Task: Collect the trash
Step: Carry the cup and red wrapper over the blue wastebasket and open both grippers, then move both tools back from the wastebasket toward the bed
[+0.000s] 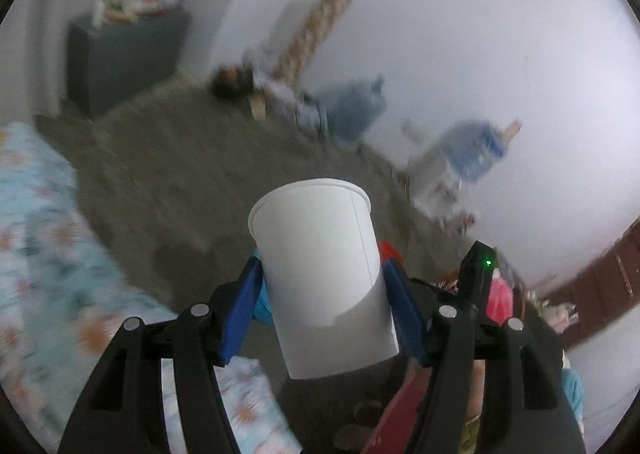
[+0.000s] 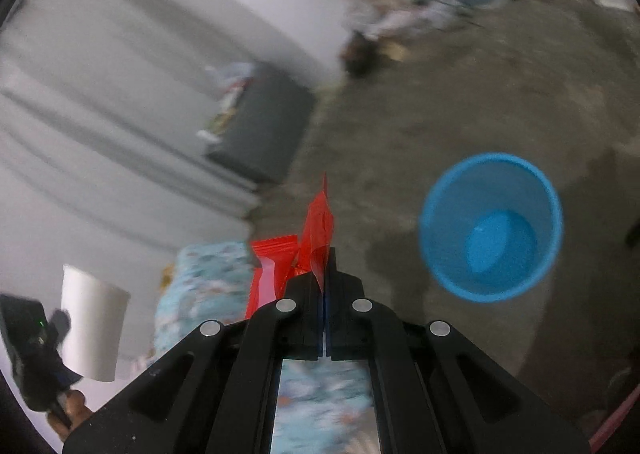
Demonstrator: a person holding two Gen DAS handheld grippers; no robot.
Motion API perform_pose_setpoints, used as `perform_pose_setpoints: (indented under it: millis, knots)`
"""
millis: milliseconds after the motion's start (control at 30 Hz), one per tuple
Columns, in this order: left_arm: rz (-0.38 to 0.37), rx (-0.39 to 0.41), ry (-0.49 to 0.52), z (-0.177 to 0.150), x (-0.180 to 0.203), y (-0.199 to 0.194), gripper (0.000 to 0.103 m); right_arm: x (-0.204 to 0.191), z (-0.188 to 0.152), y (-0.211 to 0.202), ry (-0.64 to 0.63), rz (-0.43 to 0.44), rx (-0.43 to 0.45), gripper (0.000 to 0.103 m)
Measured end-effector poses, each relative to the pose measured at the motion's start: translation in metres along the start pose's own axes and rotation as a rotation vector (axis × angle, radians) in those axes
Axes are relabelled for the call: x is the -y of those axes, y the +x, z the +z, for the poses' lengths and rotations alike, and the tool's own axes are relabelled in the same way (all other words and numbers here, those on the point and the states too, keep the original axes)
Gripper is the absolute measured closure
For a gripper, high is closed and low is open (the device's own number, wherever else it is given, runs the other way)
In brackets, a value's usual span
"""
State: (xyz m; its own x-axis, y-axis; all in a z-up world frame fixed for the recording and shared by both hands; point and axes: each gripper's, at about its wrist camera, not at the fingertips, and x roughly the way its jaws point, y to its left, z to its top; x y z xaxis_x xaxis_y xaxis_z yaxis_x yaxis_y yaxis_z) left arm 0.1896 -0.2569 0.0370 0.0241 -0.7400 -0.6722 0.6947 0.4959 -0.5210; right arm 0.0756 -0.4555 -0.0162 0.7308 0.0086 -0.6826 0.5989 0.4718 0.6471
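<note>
Two pieces of trash in hand, one bin below. My left gripper clasps a white paper cup by its side wall, blue pads pressed on either flank, the rim pointing away from me and tilted up. My right gripper is clenched tight on a crumpled red foil wrapper, which sticks up and forward out of the pinched tips.

The round blue plastic wastebasket stands open-mouthed on the grey concrete floor, lying to the right of my right gripper and a little ahead of it, its bottom bare as far as I can see. My left gripper with the cup shows at the far left edge of the right-hand view, well apart from the basket, with a bed in a pale blue flowered sheet lying between.

By my reading the right hand is the nearer one, so the wrapper should go first: swing right until the tips hang over the rim, then let go.
</note>
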Motion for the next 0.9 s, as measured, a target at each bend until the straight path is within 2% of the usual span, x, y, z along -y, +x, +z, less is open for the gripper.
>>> perform_pose_setpoints:
  millis: [67, 133, 333, 367, 400, 433, 467, 600, 700, 833, 900]
  knots:
    - [-0.006, -0.085, 0.007, 0.010, 0.004, 0.052, 0.042, 0.021, 0.005, 0.002, 0.040, -0.062, -0.002, 0.103]
    - [-0.007, -0.160, 0.014, 0.016, 0.007, 0.102, 0.041, 0.045, 0.006, -0.004, 0.072, -0.083, -0.005, 0.103]
    - [0.060, -0.265, 0.056, 0.038, 0.019, 0.210, 0.038, 0.099, 0.032, 0.026, 0.166, -0.179, -0.009, 0.097]
    - [0.072, -0.277, 0.048, 0.040, 0.020, 0.225, 0.035, 0.104, 0.035, 0.035, 0.174, -0.186, -0.006, 0.093]
    - [0.089, -0.289, 0.036, 0.041, 0.023, 0.234, 0.026, 0.112, 0.039, 0.032, 0.180, -0.196, -0.009, 0.076]
    - [0.110, -0.298, 0.014, 0.042, 0.020, 0.248, 0.024, 0.120, 0.042, 0.039, 0.192, -0.213, -0.010, 0.056]
    - [0.127, -0.300, -0.005, 0.040, 0.020, 0.257, 0.023, 0.129, 0.045, 0.050, 0.207, -0.239, -0.010, 0.053]
    - [0.147, -0.305, -0.066, 0.036, 0.022, 0.270, 0.022, 0.155, 0.040, 0.065, 0.211, -0.361, -0.045, 0.051]
    - [0.127, -0.289, -0.043, 0.032, 0.028, 0.260, 0.020, 0.150, 0.032, 0.061, 0.198, -0.386, -0.044, 0.049]
    - [0.116, -0.229, -0.002, 0.031, 0.034, 0.231, 0.019, 0.131, 0.023, 0.039, 0.103, -0.394, 0.011, 0.041]
    - [0.084, -0.193, -0.001, 0.033, 0.035, 0.210, 0.017, 0.114, 0.019, 0.026, 0.060, -0.386, 0.054, 0.036]
